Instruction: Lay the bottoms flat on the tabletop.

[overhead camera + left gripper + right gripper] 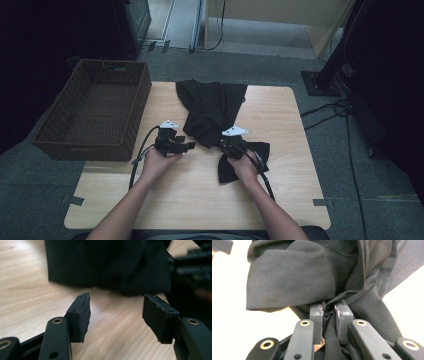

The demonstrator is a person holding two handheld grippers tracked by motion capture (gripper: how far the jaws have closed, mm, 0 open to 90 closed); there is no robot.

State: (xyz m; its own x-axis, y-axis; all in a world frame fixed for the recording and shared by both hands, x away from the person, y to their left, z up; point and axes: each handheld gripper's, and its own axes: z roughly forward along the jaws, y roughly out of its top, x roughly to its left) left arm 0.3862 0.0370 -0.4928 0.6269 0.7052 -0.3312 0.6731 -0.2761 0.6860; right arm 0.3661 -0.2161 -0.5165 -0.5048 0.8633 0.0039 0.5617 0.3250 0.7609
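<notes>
Right now the black cloth (212, 112) lies crumpled on the surface (200, 200), its bulk bunched toward the far edge near the middle and a narrower part trailing back toward me, ending in a flap near my right hand (245, 167). My right tongs (328, 312) are pinching a fold of that cloth: in the right gripper view the two pads (315, 320) stand close together with a ridge of dark fabric squeezed between them, and more of the cloth rises in loose folds just beyond. From above, the right tongs (231, 142) sit on the cloth where the wide part narrows.

My left tongs (116, 312) are spread, with nothing between them. In the left gripper view the pads (83, 315) hang over bare wood, and the near hem of the cloth (107, 265) lies just ahead of them, not touching either pad. From above, the left tongs (187, 146) lie level over the surface, pointing toward the cloth from its left side, with my left hand (157, 162) behind them and a cable looping back along my forearm.

Off the left edge of the surface, near its far corner, sits a brown woven basket (135, 107), its long side running along that edge. Grey carpet (350, 165) surrounds the surface, with cables lying on it to the right.
</notes>
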